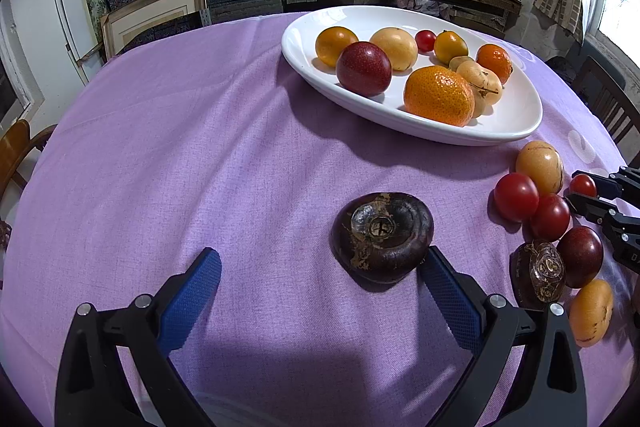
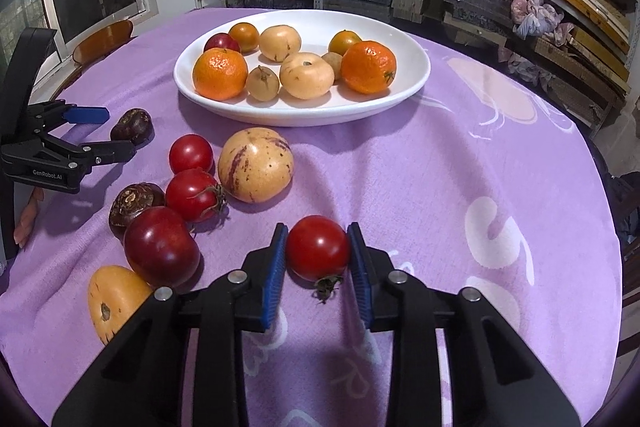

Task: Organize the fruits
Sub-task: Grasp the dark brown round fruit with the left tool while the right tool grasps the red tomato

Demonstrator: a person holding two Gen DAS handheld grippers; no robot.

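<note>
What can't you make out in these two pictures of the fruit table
- Right wrist view: lower part of the yellow fruit, hidden behind the right gripper.
- Left wrist view: the right gripper, cut off by the frame's right edge.
- Right wrist view: the left gripper, its body cut off at the left edge.
</note>
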